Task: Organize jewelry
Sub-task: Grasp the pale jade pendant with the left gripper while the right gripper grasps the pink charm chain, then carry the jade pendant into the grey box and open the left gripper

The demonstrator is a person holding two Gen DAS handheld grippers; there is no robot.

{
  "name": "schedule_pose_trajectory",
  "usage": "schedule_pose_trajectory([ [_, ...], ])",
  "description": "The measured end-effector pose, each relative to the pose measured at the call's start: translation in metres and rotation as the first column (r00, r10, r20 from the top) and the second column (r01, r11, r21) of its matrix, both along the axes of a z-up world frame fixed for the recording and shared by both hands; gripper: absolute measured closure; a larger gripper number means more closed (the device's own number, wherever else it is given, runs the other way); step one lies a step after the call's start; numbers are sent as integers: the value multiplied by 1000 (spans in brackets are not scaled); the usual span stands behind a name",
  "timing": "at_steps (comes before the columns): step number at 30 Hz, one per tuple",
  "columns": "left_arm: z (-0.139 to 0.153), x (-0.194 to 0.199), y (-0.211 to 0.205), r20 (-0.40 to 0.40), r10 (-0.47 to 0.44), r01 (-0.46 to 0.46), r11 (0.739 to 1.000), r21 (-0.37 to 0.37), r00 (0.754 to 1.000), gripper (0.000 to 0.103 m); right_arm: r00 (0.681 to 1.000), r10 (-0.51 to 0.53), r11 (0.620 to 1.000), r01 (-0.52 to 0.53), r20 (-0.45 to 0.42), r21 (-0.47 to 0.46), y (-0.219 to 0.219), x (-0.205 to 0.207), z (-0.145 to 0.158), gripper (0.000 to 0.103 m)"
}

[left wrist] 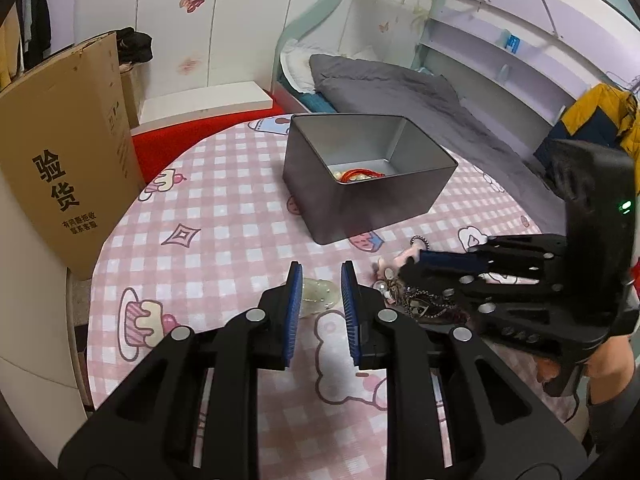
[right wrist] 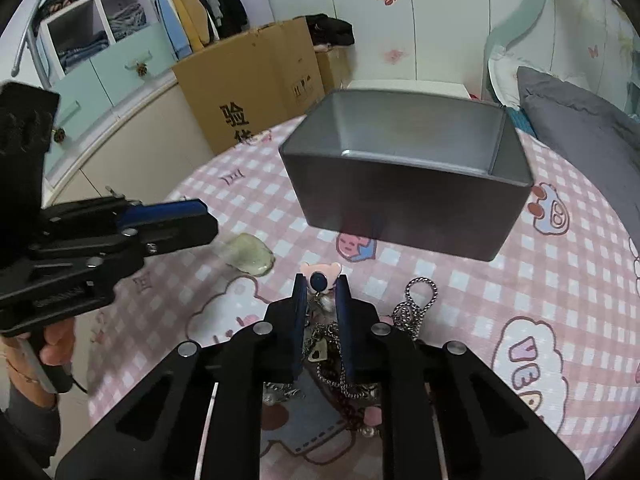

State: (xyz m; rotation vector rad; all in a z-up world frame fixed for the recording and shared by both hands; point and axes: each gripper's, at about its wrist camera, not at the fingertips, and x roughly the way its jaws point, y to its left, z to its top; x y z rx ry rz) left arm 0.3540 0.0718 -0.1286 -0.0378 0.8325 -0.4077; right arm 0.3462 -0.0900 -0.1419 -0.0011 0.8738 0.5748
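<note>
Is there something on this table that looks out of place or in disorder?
Yes. Several chains and charms lie in a tangled heap on the table beside the metal box, under the right gripper. A pale green bangle lies apart, alone.

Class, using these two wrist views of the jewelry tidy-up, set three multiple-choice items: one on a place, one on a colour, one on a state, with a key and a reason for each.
1. Where does the pale green bangle lie?
A. inside the tin
B. on the checked tablecloth, in front of the left gripper
C. on the bed

2. What colour are the pads of the left gripper?
A. blue
B. red
C. white

3. How does the right gripper stand?
A. wide open above the tin
B. lying on the floor
C. its jaws close around the pink bear charm of the tangled chain pile

Key: 1 B, the bangle rests on the cloth just past the fingertips. 2 A, both pads show blue. 3 C, the charm sits between the narrowed fingers, though firm contact is unclear. The grey metal tin already holds red cord and pearls.
</note>
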Motion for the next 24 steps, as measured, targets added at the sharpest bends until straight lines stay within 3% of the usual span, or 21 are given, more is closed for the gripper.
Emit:
schedule_pose_trajectory([
  [3,-4,1,1,-16,9,-9,1000,12,1000,80,1000,0,1000,-1,20,30,-6,-7,11,90],
  [4,-7,2,0,-22,14,-13,1000,19,1000,67,1000,-1,999,0,24,34,-7,-7,13,90],
  [5,-8,2,1,-22,18,-18,1000,22,1000,39,999,-4,999,2,33,40,-8,-9,17,90],
  [6,-9,2,1,-9,31,-31,999,26,999,35,999,-7,999,5,40,45,-9,-8,20,90],
  [12,-25,14,-13,-42,29,-24,994,104,999,36,999,-17,998,15,47,58,-11,-3,22,90],
  [14,-33,18,-17,-64,30,-22,993,115,997,43,999,-22,998,19,46,63,-13,-2,22,90],
  [18,-41,22,-25,-61,35,-24,984,178,998,44,999,-25,997,22,41,71,-18,1,19,90],
  [20,-42,21,-30,-41,34,-24,975,219,999,60,999,-28,997,25,40,77,-20,2,19,90],
  [24,-41,21,-31,-41,30,-20,976,218,999,60,998,-36,996,31,52,86,-26,2,24,90],
])
